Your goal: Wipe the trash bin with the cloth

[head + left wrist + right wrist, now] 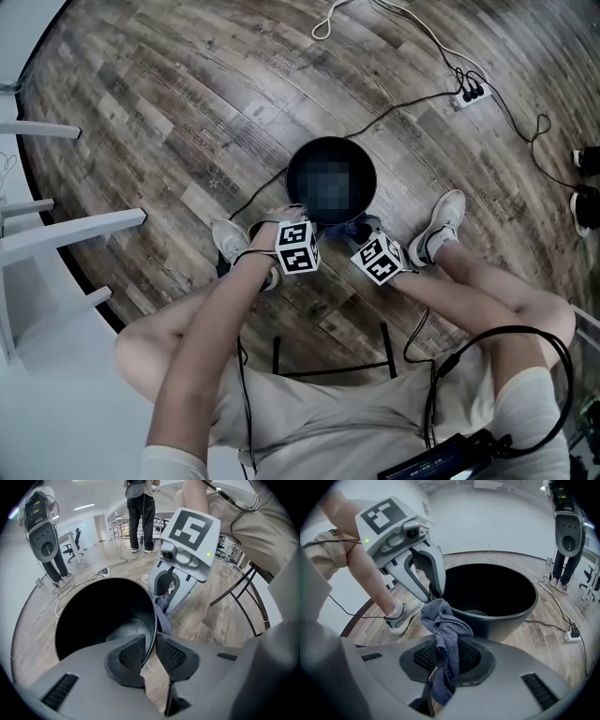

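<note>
Left gripper view: my left gripper [149, 645] pinches trash bin [153, 620] rim, steadying it. Right gripper [446, 660] clamps grey-blue cloth [444, 627]; I'd press cloth flat on outer wall, then sweep around.

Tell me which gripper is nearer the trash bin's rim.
Left. The left gripper has its jaws clamped on the trash bin rim, one inside and one outside. The right gripper, shut on the cloth, sits just outside the wall, with the cloth against it.

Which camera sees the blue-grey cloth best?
The right gripper view: the cloth fills the middle, pinched in the right tongs by the bin. The left gripper view shows just a scrap beside the bin's wall; the head view barely shows it.
</note>
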